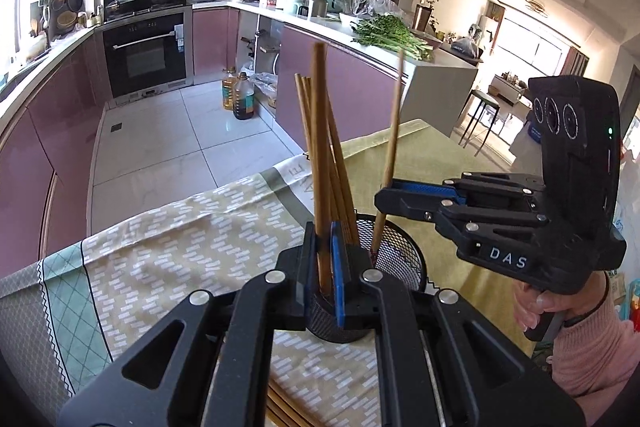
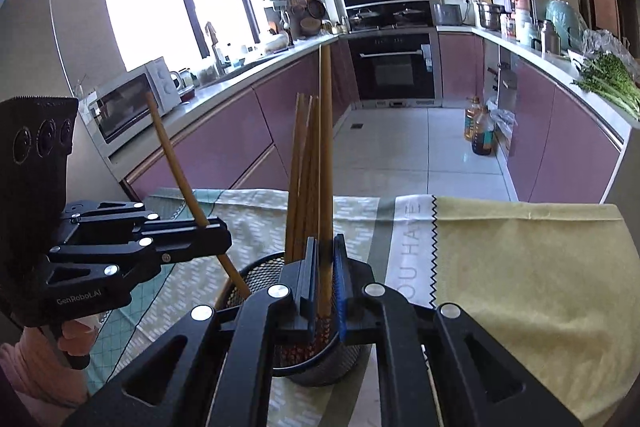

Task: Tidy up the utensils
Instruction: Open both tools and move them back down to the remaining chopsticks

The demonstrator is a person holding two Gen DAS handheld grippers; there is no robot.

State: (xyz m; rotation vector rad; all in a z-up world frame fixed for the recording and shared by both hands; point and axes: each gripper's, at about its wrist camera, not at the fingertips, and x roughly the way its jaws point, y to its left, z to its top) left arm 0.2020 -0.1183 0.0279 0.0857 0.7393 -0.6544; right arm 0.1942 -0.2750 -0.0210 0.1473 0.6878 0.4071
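Chopsticks stand in a black mesh holder (image 1: 394, 251) on the cloth-covered table (image 1: 192, 251): a leaning bunch of about four (image 1: 340, 171), plus two more, each pinched in a gripper. The left gripper (image 1: 326, 267) has its pads pressed onto one upright chopstick (image 1: 320, 147) whose lower end is inside the holder. The right gripper (image 1: 386, 201) reaches in from the side and clamps a second, tilted chopstick (image 1: 394, 131) with its tip down in the holder. In the right wrist view the holder (image 2: 256, 277) sits just beyond the right gripper (image 2: 326, 267), the left gripper (image 2: 208, 239) close beside it. More chopsticks (image 1: 288, 411) lie flat on the cloth at the near edge; their count cannot be told. The table's far edge runs just behind the holder, with open tiled floor (image 1: 168, 135) beyond and bare yellow cloth (image 2: 520, 267) to the right.
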